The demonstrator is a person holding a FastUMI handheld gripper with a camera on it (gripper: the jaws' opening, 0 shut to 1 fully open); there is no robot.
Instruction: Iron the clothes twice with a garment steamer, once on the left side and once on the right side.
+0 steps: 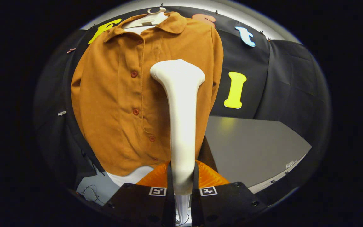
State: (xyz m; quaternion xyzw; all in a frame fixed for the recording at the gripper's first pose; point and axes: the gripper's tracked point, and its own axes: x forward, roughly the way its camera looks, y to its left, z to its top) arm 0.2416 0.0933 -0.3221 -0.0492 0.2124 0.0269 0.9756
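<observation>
Fingers [169, 176] of the gripper [182, 186] stand narrowly apart, both pressing the white steamer [181, 126] handle between them. Beyond them, the steamer's head lies against the orange shirt [115, 104], beside its buttons [134, 74]. Grey table [250, 148] sits beside the shirt.

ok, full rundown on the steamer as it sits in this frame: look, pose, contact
The garment steamer is a smooth white, plastic-looking wand: a long slim handle flaring into a wide rounded head at the top. It stands upright, clamped low on the handle between the gripper fingers. The head lies over the right half of the hanging orange shirt, beside its button placket; whether it actually touches the fabric cannot be told.
</observation>
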